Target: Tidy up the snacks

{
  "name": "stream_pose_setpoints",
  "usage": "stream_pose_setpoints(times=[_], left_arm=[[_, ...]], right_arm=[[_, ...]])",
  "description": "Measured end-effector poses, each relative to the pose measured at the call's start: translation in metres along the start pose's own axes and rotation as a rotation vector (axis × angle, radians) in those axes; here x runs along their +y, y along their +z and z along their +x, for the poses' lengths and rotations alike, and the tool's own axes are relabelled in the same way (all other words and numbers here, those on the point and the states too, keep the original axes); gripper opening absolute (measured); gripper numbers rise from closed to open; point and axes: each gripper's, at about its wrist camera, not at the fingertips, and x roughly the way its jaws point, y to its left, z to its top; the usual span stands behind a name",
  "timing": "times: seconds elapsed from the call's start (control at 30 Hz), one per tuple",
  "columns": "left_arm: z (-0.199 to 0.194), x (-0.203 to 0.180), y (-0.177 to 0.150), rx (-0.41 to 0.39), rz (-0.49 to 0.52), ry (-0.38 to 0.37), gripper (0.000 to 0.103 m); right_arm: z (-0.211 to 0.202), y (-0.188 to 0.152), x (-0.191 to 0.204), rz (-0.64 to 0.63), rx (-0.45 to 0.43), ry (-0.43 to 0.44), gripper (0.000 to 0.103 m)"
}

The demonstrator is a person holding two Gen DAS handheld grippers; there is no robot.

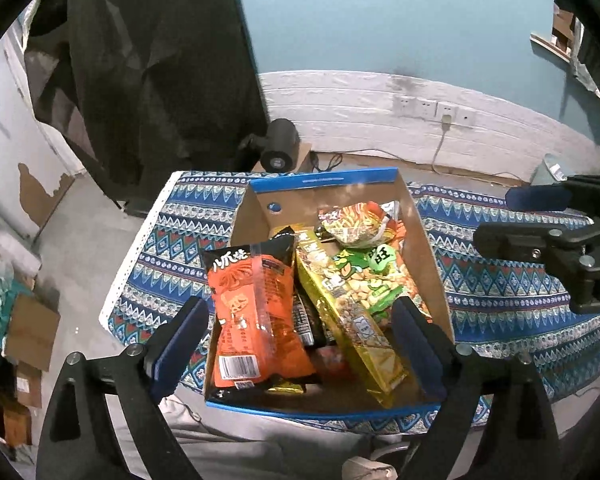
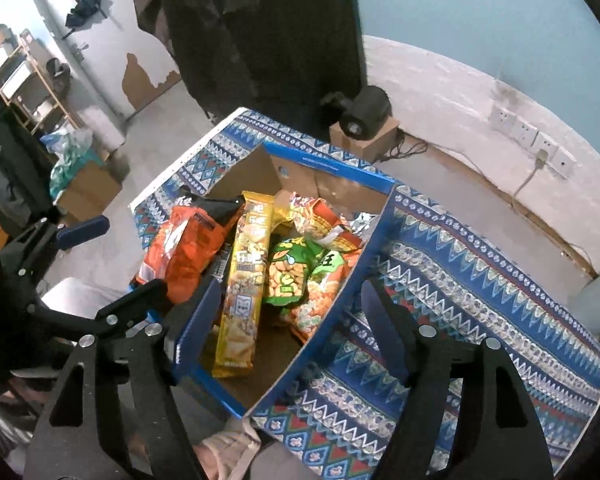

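Observation:
A cardboard box (image 1: 324,178) with a blue rim sits on a patterned blue tablecloth (image 1: 500,312). Inside lie an orange snack bag (image 1: 256,312), a long yellow pack (image 1: 348,312), a green bag (image 1: 364,276) and a red-orange bag (image 1: 356,224). My left gripper (image 1: 300,320) hangs open over the box's near end, nothing between its pads. The right gripper (image 1: 500,216) is at the right. In the right wrist view my right gripper (image 2: 292,292) stands open, straddling the right wall of the box (image 2: 340,300) over the yellow pack (image 2: 244,288), holding nothing. The left gripper (image 2: 120,256) is at the left.
A black cylindrical device (image 1: 280,148) sits on a small carton behind the table, below wall sockets (image 1: 432,108) with a plugged cable. A dark coat (image 1: 160,60) hangs at the back. Cardboard boxes (image 1: 32,332) and a shelf (image 2: 28,76) stand on the left floor.

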Motion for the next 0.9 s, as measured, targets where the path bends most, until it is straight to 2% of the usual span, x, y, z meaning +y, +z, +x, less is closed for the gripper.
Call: stream_pose_setpoints(times=[0.23, 0.4, 0.9], left_arm=[[-0.005, -0.004, 0.000, -0.013, 0.007, 0.010, 0.094], [-0.009, -0.007, 0.001, -0.021, 0.014, 0.011, 0.094], [-0.010, -0.014, 0.000, -0.021, 0.045, 0.033, 0.094]], right_arm=[[-0.013, -0.012, -0.003, -0.004, -0.025, -0.020, 0.077], [-0.015, -0.020, -0.006, -0.012, -0.025, -0.049, 0.077], [-0.013, -0.030, -0.021, 0.009, -0.013, -0.062, 0.077]])
